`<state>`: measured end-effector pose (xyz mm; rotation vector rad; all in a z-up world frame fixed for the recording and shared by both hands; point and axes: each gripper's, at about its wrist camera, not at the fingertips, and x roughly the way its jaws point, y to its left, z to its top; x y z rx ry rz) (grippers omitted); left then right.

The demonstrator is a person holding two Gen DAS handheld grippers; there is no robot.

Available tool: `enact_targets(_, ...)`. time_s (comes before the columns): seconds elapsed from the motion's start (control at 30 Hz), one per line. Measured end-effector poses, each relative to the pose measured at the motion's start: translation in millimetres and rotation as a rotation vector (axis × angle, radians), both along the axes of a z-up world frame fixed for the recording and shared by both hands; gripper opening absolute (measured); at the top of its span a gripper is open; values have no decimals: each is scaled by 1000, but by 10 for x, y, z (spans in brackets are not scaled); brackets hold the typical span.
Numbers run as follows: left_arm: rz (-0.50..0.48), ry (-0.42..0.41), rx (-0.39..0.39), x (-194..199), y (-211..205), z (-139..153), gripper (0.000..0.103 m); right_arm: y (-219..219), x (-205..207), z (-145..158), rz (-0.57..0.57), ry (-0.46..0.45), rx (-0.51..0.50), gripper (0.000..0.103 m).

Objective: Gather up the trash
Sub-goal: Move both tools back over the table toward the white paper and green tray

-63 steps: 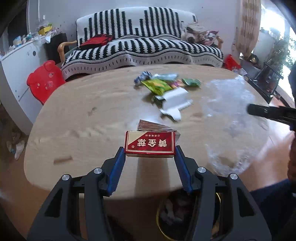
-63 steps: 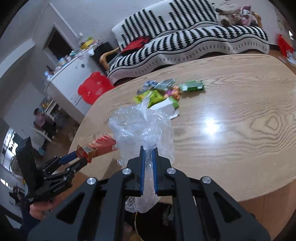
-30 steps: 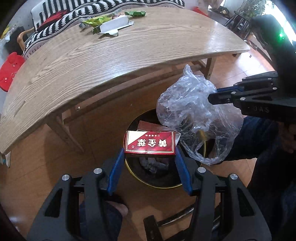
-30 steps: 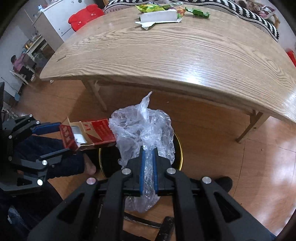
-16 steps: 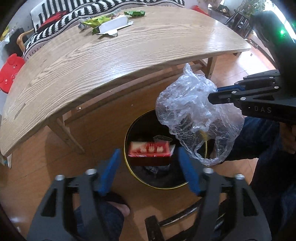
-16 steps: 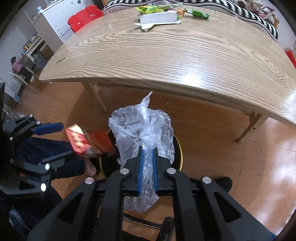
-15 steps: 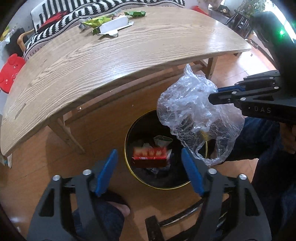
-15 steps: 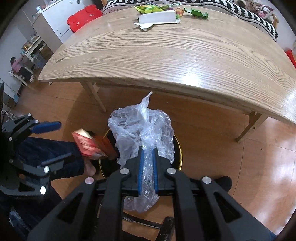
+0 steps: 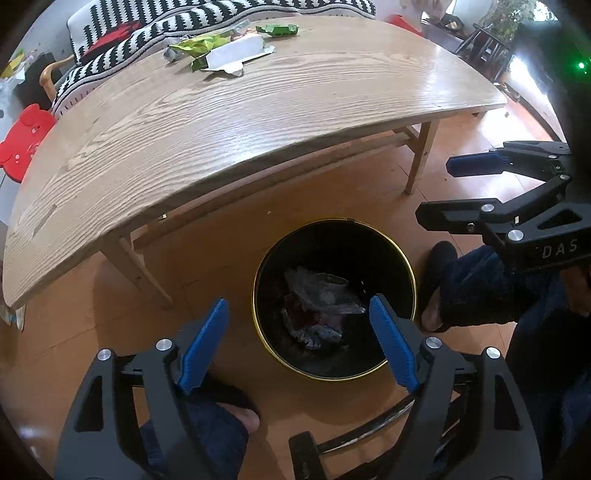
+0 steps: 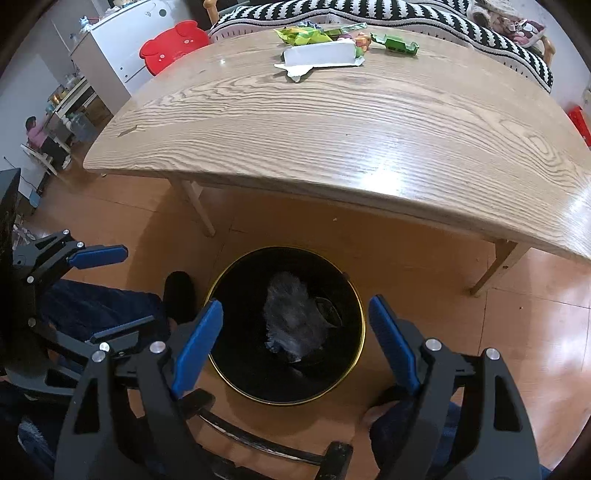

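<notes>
A black bin with a gold rim point(image 9: 400, 258) point(image 10: 360, 314) stands on the floor in front of the wooden table point(image 9: 221, 122) point(image 10: 369, 129). Inside lie the clear plastic bag point(image 9: 321, 288) point(image 10: 291, 321) and the red carton point(image 9: 295, 314), partly under the bag. My left gripper point(image 9: 299, 306) is open and empty above the bin. My right gripper point(image 10: 295, 306) is open and empty above it too; it also shows in the left wrist view point(image 9: 439, 192). More trash stays on the far side of the table: a white box point(image 9: 236, 51) point(image 10: 321, 55), green wrappers point(image 9: 277, 29) point(image 10: 395, 42).
A striped sofa point(image 9: 184, 18) stands behind the table. A red stool point(image 9: 22, 140) point(image 10: 173, 40) and a white cabinet point(image 10: 114, 44) are to the left. The person's feet point(image 9: 436, 258) point(image 10: 177, 291) flank the bin. Table legs point(image 9: 417, 162) point(image 10: 195, 206) stand near the bin.
The left gripper opened and the red carton fell into the bin. Then the right gripper opened and the plastic bag dropped in on top of it.
</notes>
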<state>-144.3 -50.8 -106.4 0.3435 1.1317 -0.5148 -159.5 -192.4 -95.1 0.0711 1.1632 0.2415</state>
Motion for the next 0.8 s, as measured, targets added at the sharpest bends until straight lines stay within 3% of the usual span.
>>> enact_targets(0.27, 10, -7, -13, 11, 10, 36, 80, -10, -3, 52, -7, -18, 17, 79)
enact_targets(0.5, 43, -51, -105, 83, 87, 282, 80, -43, -19, 300, -20, -114, 66, 79)
enact_targets(0.67, 98, -100, -154, 348, 127, 518, 84, -279, 207, 608, -100, -181, 143, 80)
enact_targets(0.8, 134, -193, -155, 818, 34, 752, 89, -457, 605, 892, -155, -245, 152, 83)
